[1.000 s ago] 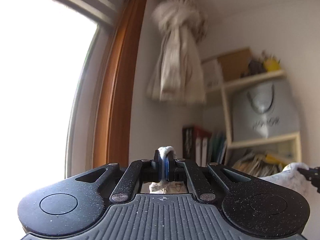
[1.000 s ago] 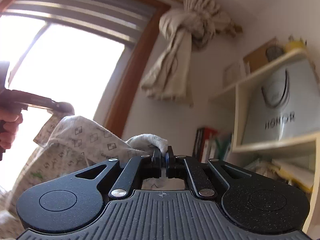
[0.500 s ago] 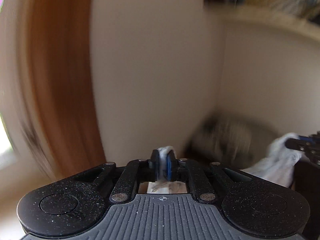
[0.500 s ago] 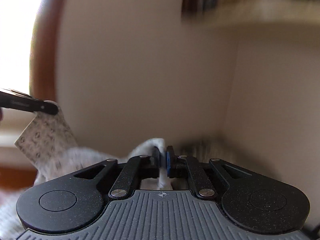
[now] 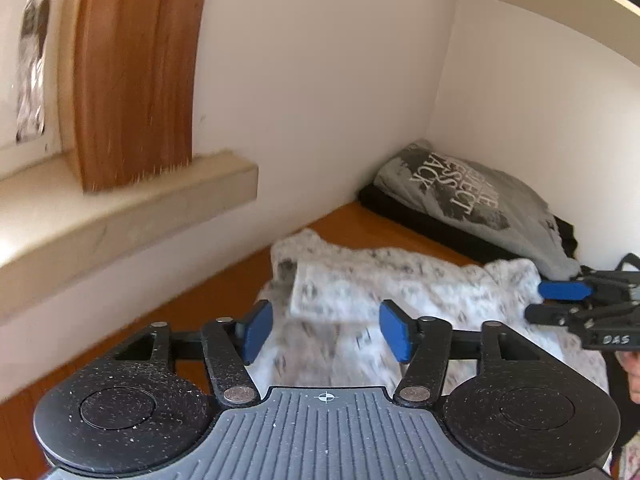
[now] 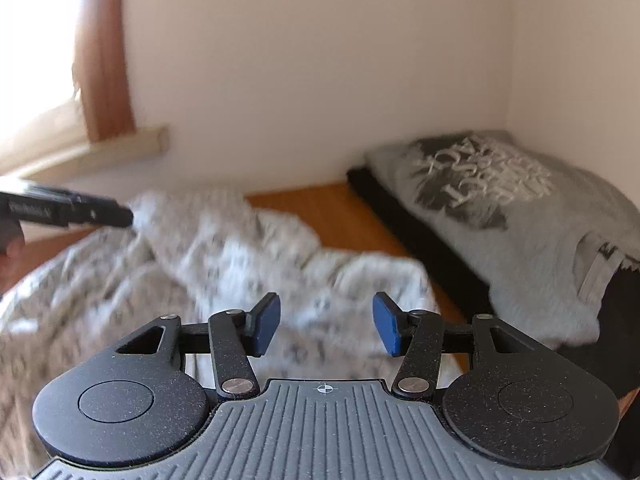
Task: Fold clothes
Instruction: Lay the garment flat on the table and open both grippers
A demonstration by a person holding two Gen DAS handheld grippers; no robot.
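White walls corner an orange wooden counter (image 5: 224,280) where the patterned white garment (image 5: 360,292) lies crumpled beside a folded grey T-shirt (image 6: 520,216). Both the left gripper (image 5: 326,330) and right gripper (image 6: 326,322) have just been opening their jaws, now empty above the garment.

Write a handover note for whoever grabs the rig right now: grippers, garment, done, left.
Left gripper: open, its jaws have just been opening, nothing between the fingers.
Right gripper: open too, just released, nothing pinched.
Patterned white garment: lies rumpled on the wooden surface, ahead of and below both grippers, apart from the pads.
Folded grey printed shirt: stacked on a dark folded piece in the far corner.
Done: garment laid down and let go.
Left: probably smooth it flat, fold it, add it to the stack.
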